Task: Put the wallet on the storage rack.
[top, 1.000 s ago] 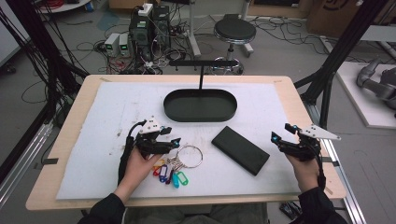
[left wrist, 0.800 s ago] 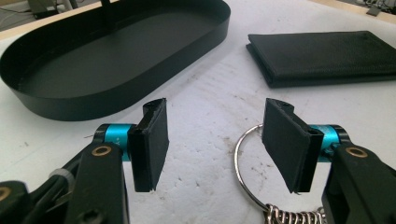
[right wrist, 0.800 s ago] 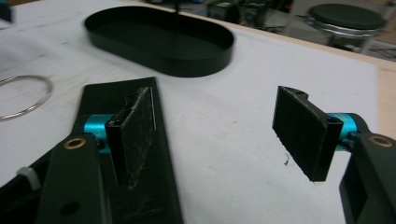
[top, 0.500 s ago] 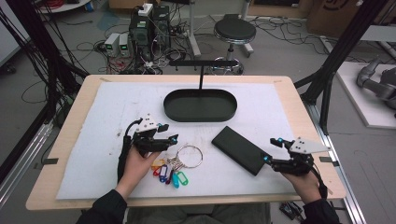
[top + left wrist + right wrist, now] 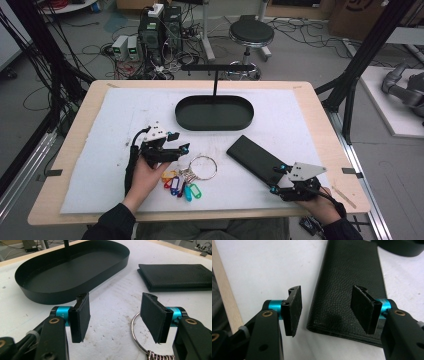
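A black leather wallet (image 5: 256, 158) lies flat on the white mat, right of centre. My right gripper (image 5: 276, 178) hovers at its near end. In the right gripper view the wallet's corner (image 5: 332, 315) lies below the gap of that gripper (image 5: 327, 312). The jaws have just been closing but stand apart, and the pads do not touch the leather. My left gripper (image 5: 179, 142) is open over the mat, just left of a metal key ring (image 5: 202, 166) with several coloured tags (image 5: 181, 185). In the left gripper view the ring (image 5: 136, 332) curves under the right-hand pad of that gripper (image 5: 115, 313).
A black oval tray (image 5: 214, 122) with a T-shaped stand rises at the back centre of the mat; it also sits ahead of the left gripper (image 5: 72, 290). The table's wooden edge (image 5: 224, 290) runs close beside the right gripper. Cables, a stool and equipment cover the floor beyond.
My right gripper has moved left and toward the table's near edge, down to the wallet's near end, and its jaws have narrowed. The left gripper and key ring have stayed put.
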Motion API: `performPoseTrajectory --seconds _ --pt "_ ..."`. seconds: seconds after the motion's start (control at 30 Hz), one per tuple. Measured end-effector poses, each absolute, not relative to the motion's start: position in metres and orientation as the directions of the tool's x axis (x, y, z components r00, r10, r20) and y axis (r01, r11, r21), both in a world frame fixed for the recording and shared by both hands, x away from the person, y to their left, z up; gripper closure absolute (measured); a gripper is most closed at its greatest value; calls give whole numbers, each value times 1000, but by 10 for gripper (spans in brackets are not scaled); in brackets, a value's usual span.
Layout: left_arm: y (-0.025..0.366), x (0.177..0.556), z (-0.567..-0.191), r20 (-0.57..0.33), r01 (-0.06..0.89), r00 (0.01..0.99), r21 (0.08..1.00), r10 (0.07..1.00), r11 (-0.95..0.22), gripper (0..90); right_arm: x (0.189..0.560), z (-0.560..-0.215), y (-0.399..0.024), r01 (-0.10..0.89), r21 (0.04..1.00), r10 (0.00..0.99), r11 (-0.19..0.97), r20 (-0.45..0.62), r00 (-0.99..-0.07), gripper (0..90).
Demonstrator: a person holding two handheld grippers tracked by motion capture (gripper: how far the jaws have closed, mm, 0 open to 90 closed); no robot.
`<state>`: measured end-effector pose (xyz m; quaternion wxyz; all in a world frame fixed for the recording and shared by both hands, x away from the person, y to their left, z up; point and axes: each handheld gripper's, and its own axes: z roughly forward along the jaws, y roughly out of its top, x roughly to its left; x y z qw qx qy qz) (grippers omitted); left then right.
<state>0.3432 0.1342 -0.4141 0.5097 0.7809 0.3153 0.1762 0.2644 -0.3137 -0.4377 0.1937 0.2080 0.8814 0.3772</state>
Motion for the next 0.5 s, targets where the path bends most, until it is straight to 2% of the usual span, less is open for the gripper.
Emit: performPoseTrajectory --seconds 0.17,0.27,0.33,0.37,0.4,0.43,0.47,0.5 --pt "135 343 -414 -50 316 738 907 673 -279 407 264 -443 -310 200 706 489 679 -232 -841 436" --pt "135 343 -414 -51 318 737 906 674 -279 407 260 -447 -306 134 662 453 737 -337 -825 496" --pt "135 343 -415 -50 319 736 906 675 -280 405 259 -447 -305 119 653 446 748 -362 -819 502" --pt "135 343 -415 -51 320 736 905 675 -280 404 258 -448 -304 109 649 438 753 -370 -820 520" --pt "135 343 -415 -51 320 736 905 675 -280 404 258 -446 -304 100 644 427 758 -376 -822 581" --pt "135 343 -414 -50 319 736 905 675 -280 404 258 -446 -304 100 644 427 758 -376 -822 581" --pt "135 343 -414 -50 318 735 906 676 -280 404 257 -445 -303 83 638 411 765 -385 -826 665" --pt "135 343 -414 -50 319 735 906 676 -279 404 257 -445 -303 83 638 411 765 -385 -826 665"
